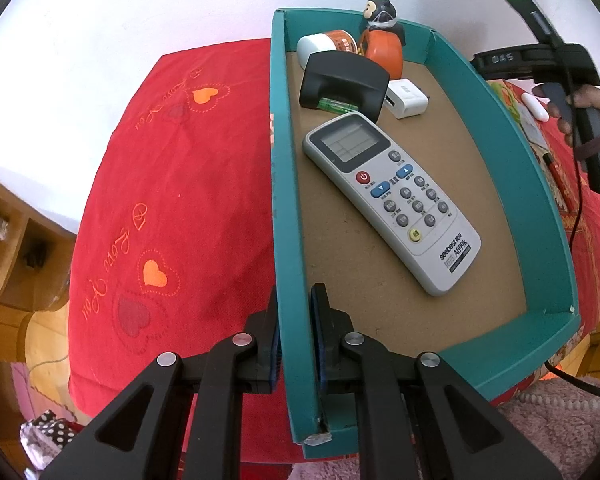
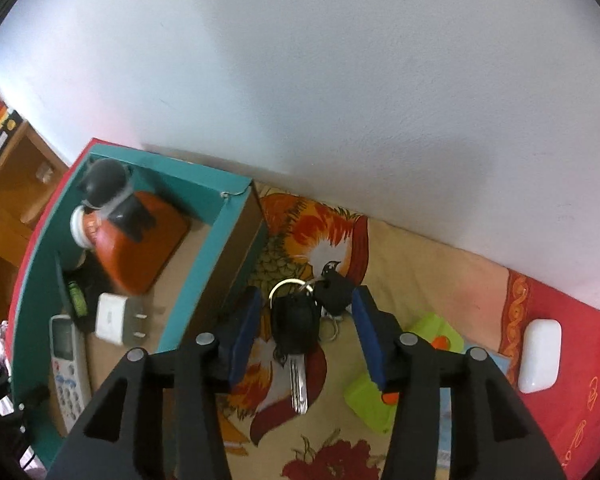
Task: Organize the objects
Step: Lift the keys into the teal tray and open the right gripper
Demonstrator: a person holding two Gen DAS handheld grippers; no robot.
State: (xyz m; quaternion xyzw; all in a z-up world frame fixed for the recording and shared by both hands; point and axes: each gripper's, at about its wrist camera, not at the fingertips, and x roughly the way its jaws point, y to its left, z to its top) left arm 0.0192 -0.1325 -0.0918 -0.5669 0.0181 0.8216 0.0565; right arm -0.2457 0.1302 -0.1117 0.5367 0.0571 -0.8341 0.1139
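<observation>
The car key (image 2: 294,334) is lying on the patterned bedspread (image 2: 420,280) just outside the teal box (image 2: 204,268); the right gripper (image 2: 306,332) is straddling it, jaws half open, gripping nothing; closing squarely on the black fob should be safest; the left gripper (image 1: 294,336) is pinching the box wall, steadying it.

A red heart-embroidered cushion (image 1: 172,184) lies beside wooden furniture (image 1: 8,256), below a white wall (image 2: 340,80).

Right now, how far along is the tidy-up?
Done: remote, white charger, orange tape measure and a black holder already lie in the teal box. In hand: left tool clamps the box wall; right tool is open over the car key, not gripping. Left: key, green toy, white case on the bedcover.
</observation>
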